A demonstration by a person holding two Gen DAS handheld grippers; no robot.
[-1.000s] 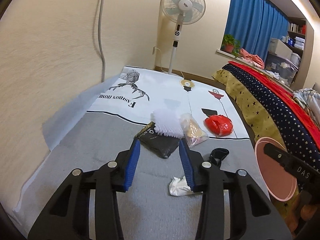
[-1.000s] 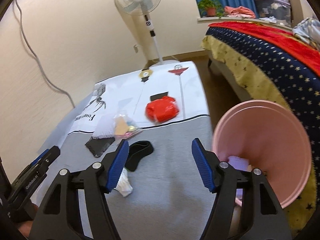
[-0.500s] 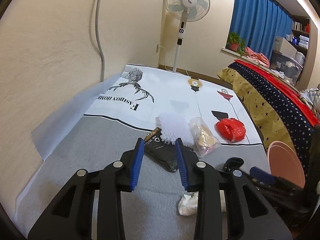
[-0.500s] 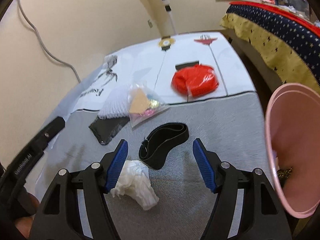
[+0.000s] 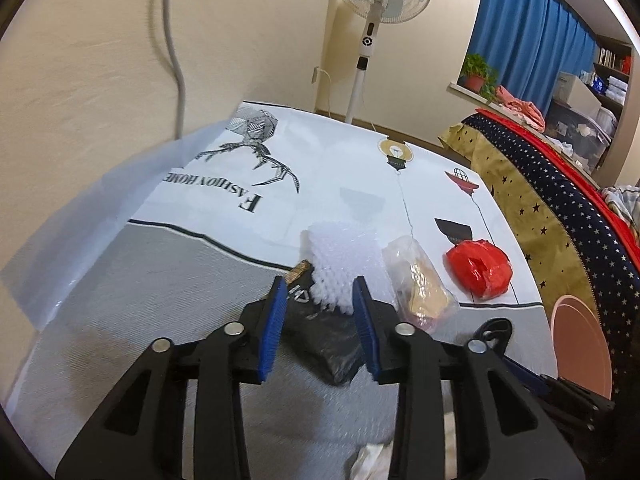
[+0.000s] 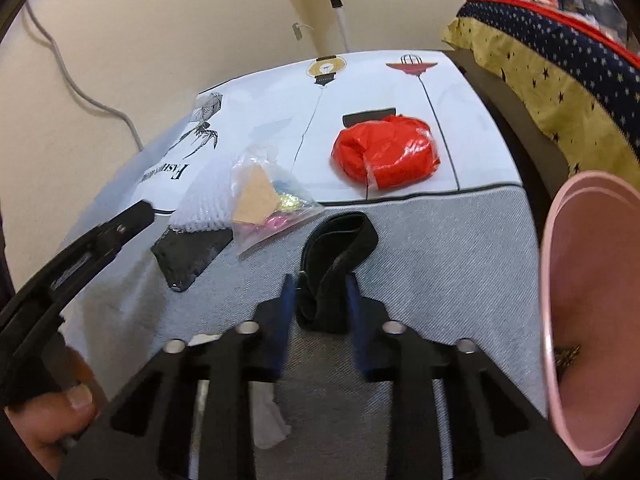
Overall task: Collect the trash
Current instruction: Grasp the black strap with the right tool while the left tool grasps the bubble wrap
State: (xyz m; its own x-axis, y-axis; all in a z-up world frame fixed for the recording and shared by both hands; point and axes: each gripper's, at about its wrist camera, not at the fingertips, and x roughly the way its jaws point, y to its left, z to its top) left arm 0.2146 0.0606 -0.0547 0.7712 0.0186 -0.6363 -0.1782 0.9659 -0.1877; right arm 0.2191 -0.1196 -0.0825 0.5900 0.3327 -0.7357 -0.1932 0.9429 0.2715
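My right gripper [image 6: 318, 296] is closing around the black band [image 6: 338, 248], frame centre. My left gripper [image 5: 320, 304] is opening over the black bag [image 5: 320, 336]; pink bin [image 6: 580, 300] far right.

Left gripper [image 5: 318, 292]: tilted down and forward; blue-padded jaws partly apart and opening; pads touching nothing; black frame filling the lower part of the left wrist view.
Left gripper, seen from the right wrist: black body [image 6: 76, 248] slanting in from the left edge, tip pointed toward the middle.
Hand [image 6: 52, 420]: at the lower left corner of the right wrist view, thumbnail visible, wrapped on the left gripper's handle.
Right gripper [image 6: 318, 294]: tilted down; blue pads blurred, jaws closing.
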